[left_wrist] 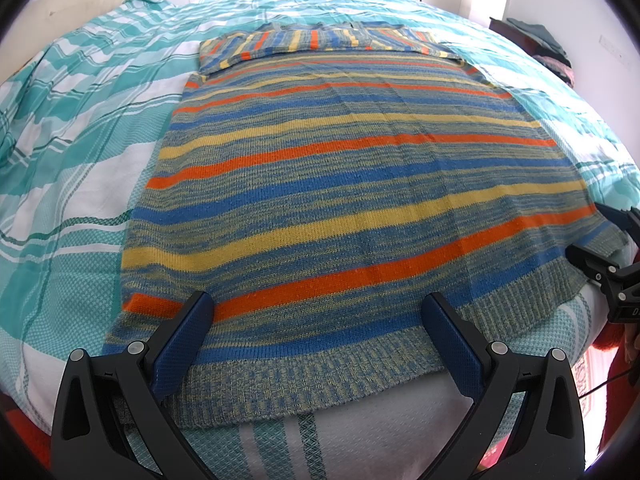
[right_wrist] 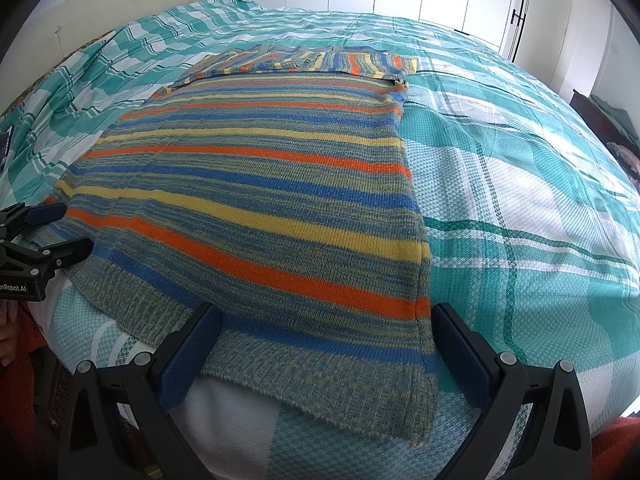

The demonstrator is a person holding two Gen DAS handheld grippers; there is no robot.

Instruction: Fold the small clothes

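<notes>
striped sweater (left_wrist: 352, 184) hem lies between both spread hand-held grippers, left (left_wrist: 320, 320) and right (right_wrist: 326, 332).

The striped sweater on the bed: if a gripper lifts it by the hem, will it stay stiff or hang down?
The striped sweater will probably hang limp: it is soft knit, lying flat on the bedspread. Its coarse texture should grip the pads, so slipping seems unlikely. With sleeves already folded in at the far end, they may fall open when lifted.

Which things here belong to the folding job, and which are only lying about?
For the job:
- striped sweater, sleeves already folded in
- left gripper, open at the hem
- right gripper, open at the hem

Lying about:
- checked bedspread
- clothes pile on dark furniture at the wall
</notes>
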